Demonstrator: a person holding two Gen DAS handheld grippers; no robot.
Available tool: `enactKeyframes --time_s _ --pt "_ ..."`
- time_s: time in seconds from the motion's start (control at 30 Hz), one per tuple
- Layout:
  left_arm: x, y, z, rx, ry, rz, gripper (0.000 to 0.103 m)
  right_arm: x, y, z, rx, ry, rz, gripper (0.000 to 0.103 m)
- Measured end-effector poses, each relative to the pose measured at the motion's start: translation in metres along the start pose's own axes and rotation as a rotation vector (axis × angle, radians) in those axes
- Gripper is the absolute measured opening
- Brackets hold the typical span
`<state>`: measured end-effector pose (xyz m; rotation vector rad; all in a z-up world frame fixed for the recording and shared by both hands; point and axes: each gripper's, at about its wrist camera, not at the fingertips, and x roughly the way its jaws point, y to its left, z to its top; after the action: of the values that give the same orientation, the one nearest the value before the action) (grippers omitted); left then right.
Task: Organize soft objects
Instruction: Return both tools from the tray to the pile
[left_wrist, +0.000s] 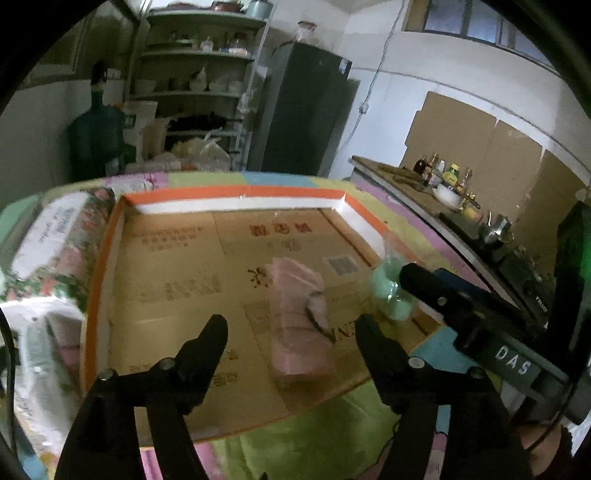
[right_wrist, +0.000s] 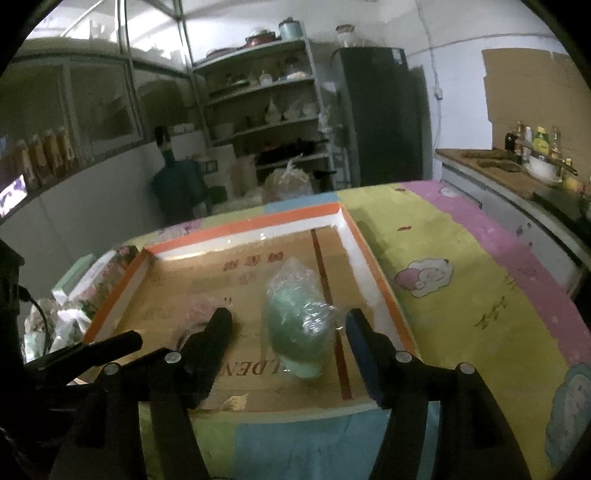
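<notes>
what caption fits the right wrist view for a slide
Open right hand-held gripper straddling a plastic-wrapped green soft bundle lying in the orange-edged cardboard tray.

The right claw (right_wrist: 290, 326) hides most of the pink bundle (right_wrist: 199, 308).

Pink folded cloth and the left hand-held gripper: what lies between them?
Only bare cardboard tray floor lies between pink folded cloth and open left hand-held gripper, per left wrist view.
</notes>
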<state>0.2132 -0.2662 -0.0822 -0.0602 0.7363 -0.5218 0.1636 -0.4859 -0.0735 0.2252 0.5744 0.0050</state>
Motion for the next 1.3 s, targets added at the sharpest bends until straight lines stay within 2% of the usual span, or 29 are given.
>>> enactKeyframes --time_s 0.2,0.3,0.4,0.63,0.83,1.03,1.17,1.3 --pt "-0.029 -0.007 0.002 0.080 -0.081 0.029 0.072 -0.027 0.011 -0.002 0.013 -0.050 0.008 0.071" --pt "-0.042 -0.004 -0.001 0.127 -0.056 0.014 0.072 -0.041 0.027 -0.005 0.007 -0.079 0.026 0.072" --pt "-0.060 0.007 -0.007 0.117 -0.059 -0.004 0.072 -0.054 0.047 -0.010 0.001 -0.083 0.084 0.072" --pt "-0.120 0.056 -0.022 0.060 -0.154 0.074 0.072 -0.088 0.116 -0.023 -0.062 -0.142 0.220 0.074" --pt "-0.175 0.107 -0.037 -0.010 -0.236 0.188 0.072 -0.096 0.174 -0.041 -0.102 -0.107 0.348 0.074" --pt "-0.228 0.155 -0.059 -0.079 -0.334 0.346 0.072 -0.088 0.238 -0.067 -0.177 -0.038 0.437 0.074" --pt "-0.250 0.183 -0.070 -0.145 -0.374 0.372 0.072 -0.075 0.270 -0.082 -0.207 0.011 0.476 0.074" --pt "-0.271 0.206 -0.081 -0.179 -0.442 0.397 0.072 -0.057 0.292 -0.091 -0.228 0.041 0.470 0.074"
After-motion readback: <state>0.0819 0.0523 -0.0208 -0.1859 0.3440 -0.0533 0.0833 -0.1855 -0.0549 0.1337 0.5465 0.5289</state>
